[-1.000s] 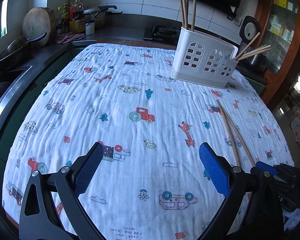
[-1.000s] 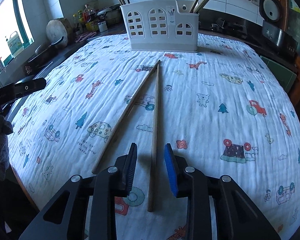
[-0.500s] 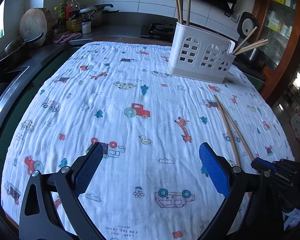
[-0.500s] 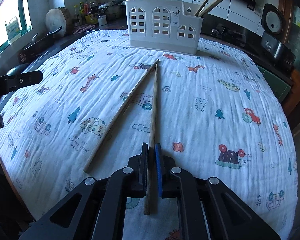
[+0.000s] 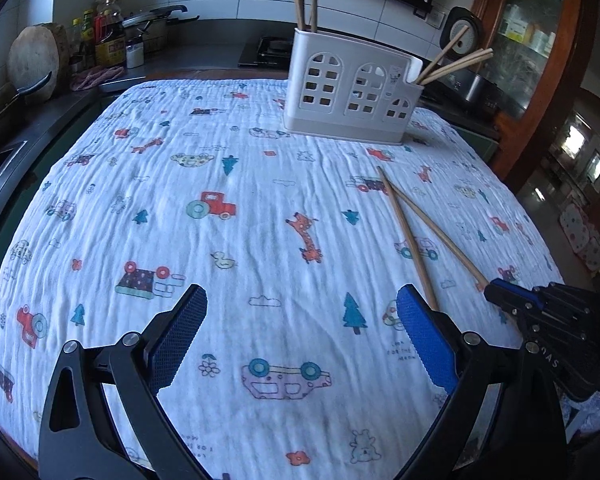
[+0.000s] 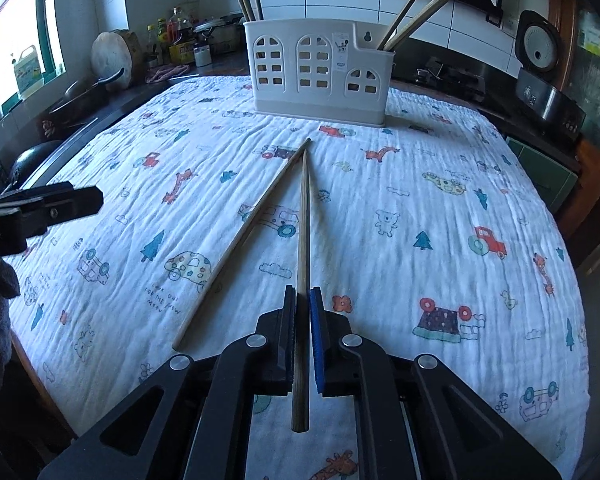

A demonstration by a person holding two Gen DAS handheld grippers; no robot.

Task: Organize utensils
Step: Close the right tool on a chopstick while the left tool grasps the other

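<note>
My right gripper (image 6: 302, 296) is shut on a wooden chopstick (image 6: 303, 216) that points toward the white utensil holder (image 6: 320, 76); its far tip lies at the cloth. A second chopstick (image 6: 244, 236) lies on the cloth just to its left. The holder stands at the table's far side with several chopsticks in its left and right compartments. In the left wrist view the holder (image 5: 352, 100) is far ahead, both chopsticks (image 5: 410, 236) lie to the right, and the right gripper (image 5: 500, 292) grips one chopstick (image 5: 440, 240) there. My left gripper (image 5: 300, 312) is open and empty above the cloth.
A patterned white cloth (image 6: 440, 184) covers the table. A counter behind holds bottles (image 5: 108, 36), a round chopping block (image 5: 32, 60), a pan (image 6: 88, 92) and a rice cooker (image 6: 540, 64). A wooden cabinet (image 5: 540, 40) stands far right. The left gripper shows at the left (image 6: 40, 212).
My right gripper closed on the right-hand chopstick and raised its near end slightly. The left gripper moved a little closer to the holder and stayed open.
</note>
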